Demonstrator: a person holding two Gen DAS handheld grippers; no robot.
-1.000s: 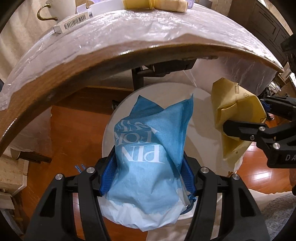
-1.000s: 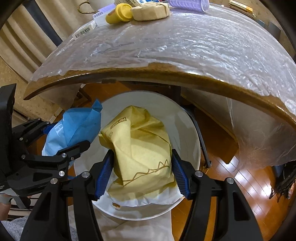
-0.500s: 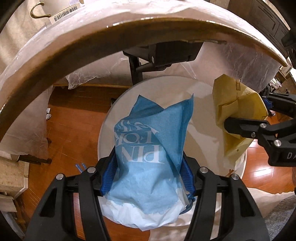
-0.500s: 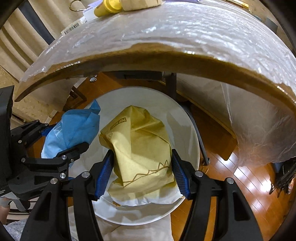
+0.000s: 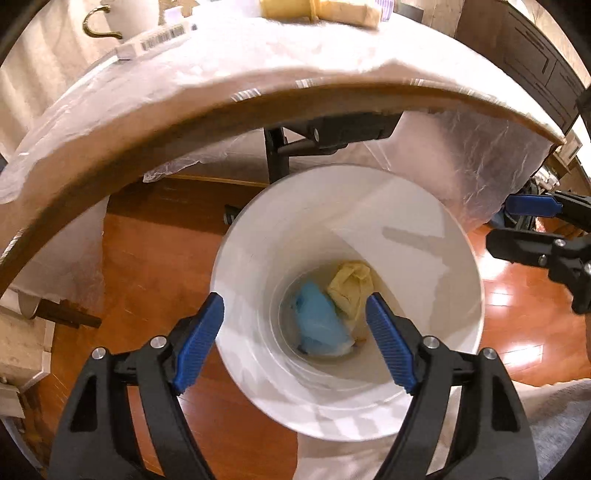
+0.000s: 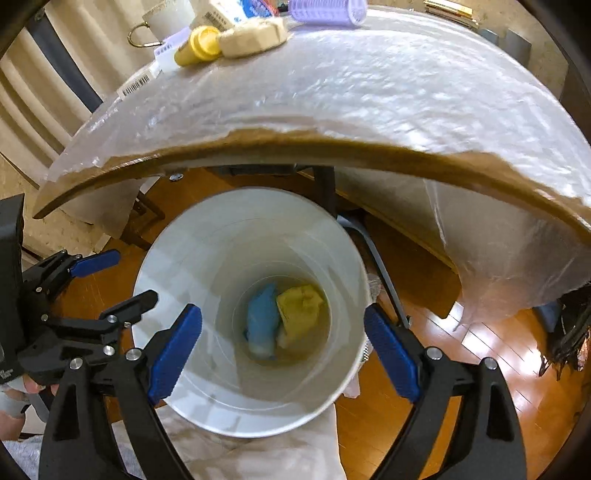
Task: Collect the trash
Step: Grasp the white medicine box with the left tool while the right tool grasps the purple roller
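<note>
A white bin (image 5: 266, 236) (image 6: 184, 251) stands on the wooden floor below the table edge. At its bottom lie a crumpled blue wrapper (image 5: 319, 321) (image 6: 263, 317) and a crumpled yellow wrapper (image 5: 349, 286) (image 6: 301, 306), side by side. My left gripper (image 5: 295, 341) hangs over the bin's mouth, its jaws opening with nothing between the blue pads. My right gripper (image 6: 282, 347) also hangs above the bin, jaws opening and empty. The right gripper (image 5: 535, 229) shows at the right edge of the left wrist view; the left gripper (image 6: 107, 280) shows at the left of the right wrist view.
A round wooden table (image 5: 110, 177) (image 6: 332, 151) under a clear plastic sheet overhangs the bin. On it lie a yellow bottle (image 6: 197, 50), a beige block (image 6: 255, 37), a barcoded box (image 5: 159, 37) and a purple roller (image 6: 327, 11). White cloth (image 6: 266, 454) lies near the bin.
Both grippers have opened wide. The blue wrapper left the left gripper and the yellow wrapper left the right; both now lie at the bottom of the bin.
</note>
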